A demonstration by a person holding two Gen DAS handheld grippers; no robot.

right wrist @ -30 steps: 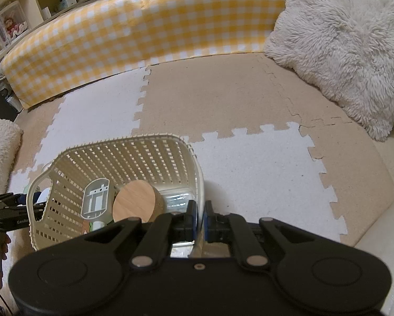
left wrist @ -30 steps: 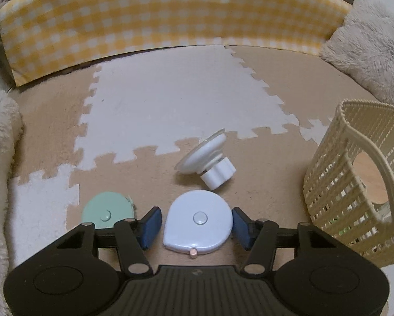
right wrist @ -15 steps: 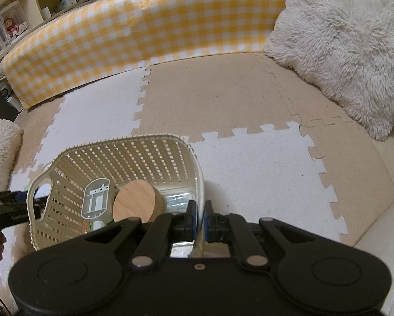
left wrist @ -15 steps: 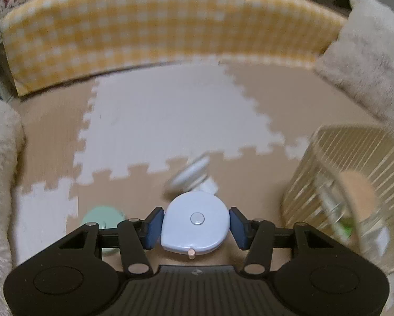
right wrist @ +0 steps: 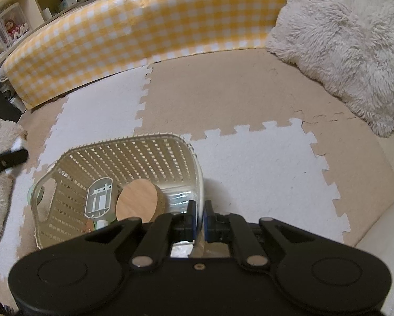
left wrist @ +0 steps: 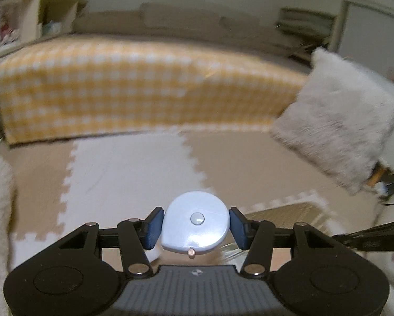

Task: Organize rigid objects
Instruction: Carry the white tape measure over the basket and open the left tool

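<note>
My left gripper (left wrist: 195, 227) pinches the blue tape measure (left wrist: 196, 225) flat between 2 pads, the basket (right wrist: 154, 144), rim clamped by my right gripper (right wrist: 200, 217), just below-right.

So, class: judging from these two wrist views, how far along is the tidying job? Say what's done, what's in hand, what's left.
Done: the basket already holds a wooden-lidded jar and a grey-labelled item. In hand: the left gripper clamps the blue tape measure, lifted off the mat; the right gripper pinches the basket's rim. Left: dropping the tape measure into the basket. Any other loose items are out of view now.
</note>
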